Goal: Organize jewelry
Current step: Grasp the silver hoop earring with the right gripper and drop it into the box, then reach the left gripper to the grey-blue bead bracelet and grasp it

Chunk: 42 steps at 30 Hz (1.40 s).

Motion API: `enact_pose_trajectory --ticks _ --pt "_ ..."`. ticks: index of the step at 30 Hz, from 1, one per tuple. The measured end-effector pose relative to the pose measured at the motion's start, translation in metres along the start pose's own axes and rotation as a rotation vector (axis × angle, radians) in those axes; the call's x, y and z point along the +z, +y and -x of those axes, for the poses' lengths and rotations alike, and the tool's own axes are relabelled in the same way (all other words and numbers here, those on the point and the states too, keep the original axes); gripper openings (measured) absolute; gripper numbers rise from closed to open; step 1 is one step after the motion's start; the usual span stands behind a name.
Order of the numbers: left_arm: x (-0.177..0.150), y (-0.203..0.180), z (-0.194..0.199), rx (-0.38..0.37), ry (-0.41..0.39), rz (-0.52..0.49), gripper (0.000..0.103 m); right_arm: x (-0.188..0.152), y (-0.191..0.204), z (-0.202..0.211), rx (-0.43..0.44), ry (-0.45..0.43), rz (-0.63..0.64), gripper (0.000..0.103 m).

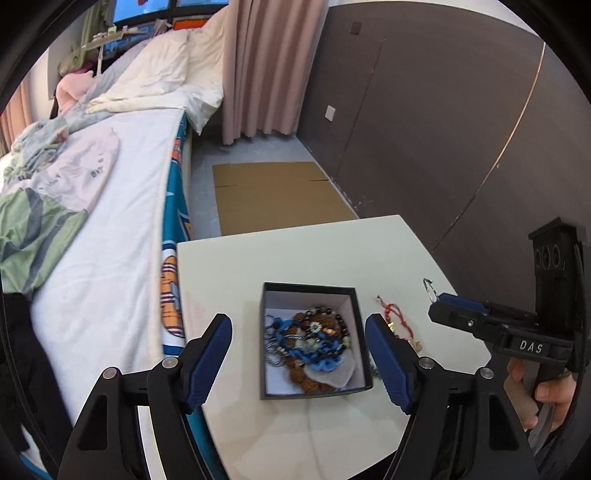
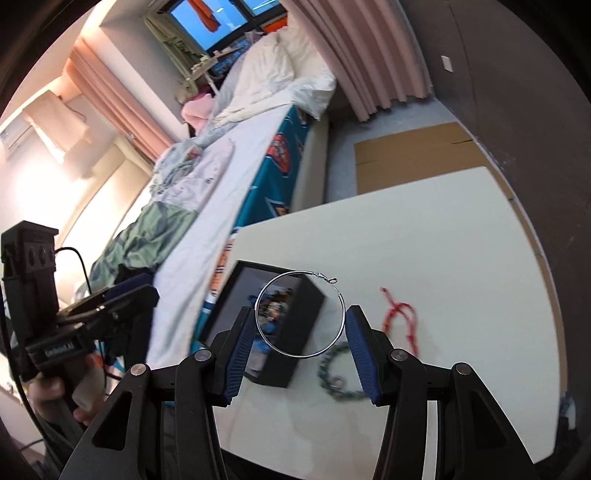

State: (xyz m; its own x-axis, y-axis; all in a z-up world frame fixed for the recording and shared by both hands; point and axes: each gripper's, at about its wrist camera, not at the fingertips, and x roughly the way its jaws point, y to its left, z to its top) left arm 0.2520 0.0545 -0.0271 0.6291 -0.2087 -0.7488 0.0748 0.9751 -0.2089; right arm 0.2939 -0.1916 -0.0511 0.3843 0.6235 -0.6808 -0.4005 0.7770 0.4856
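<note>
A black box [image 1: 314,288] with white lining holds blue, brown and silver jewelry [image 1: 308,339]. A red cord bracelet [image 2: 402,317] lies on the cream desk [image 1: 295,251]. Curtains [image 1: 266,62] are pink.

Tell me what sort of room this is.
Most likely a bedroom: an unmade bed with a duvet beside the white table, and pink curtains by a window.
</note>
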Motion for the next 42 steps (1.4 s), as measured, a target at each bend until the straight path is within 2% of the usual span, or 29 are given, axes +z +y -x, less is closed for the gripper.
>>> enact_pose_trajectory --ticks 12,13,14,16,18,24,31,42 --pt "-0.012 0.031 0.026 0.064 -0.042 0.055 0.075 0.011 0.045 -0.025 0.118 -0.012 0.029 0.053" --pt "-0.014 0.033 0.029 0.062 -0.047 0.059 0.075 0.012 0.049 -0.028 0.128 -0.001 0.036 0.059" --pt "-0.015 0.034 0.032 0.057 -0.051 0.062 0.076 0.013 0.053 -0.030 0.130 0.006 0.046 0.072" --pt "-0.016 0.035 0.037 0.046 -0.056 0.067 0.085 0.012 0.057 -0.028 0.097 -0.007 0.057 0.084" --pt "-0.018 0.035 0.041 0.025 -0.068 0.074 0.100 0.012 0.056 -0.025 0.086 -0.015 0.050 0.084" --pt "-0.020 0.024 0.043 -0.014 -0.073 0.067 0.101 0.007 0.034 -0.003 0.046 -0.037 -0.010 0.087" --pt "-0.024 -0.005 0.038 -0.046 -0.055 0.013 0.101 0.001 0.006 0.030 -0.033 -0.074 -0.022 0.087" --pt "-0.028 -0.055 0.016 -0.104 -0.001 -0.083 0.101 -0.015 -0.034 0.056 -0.142 -0.042 -0.012 0.087"
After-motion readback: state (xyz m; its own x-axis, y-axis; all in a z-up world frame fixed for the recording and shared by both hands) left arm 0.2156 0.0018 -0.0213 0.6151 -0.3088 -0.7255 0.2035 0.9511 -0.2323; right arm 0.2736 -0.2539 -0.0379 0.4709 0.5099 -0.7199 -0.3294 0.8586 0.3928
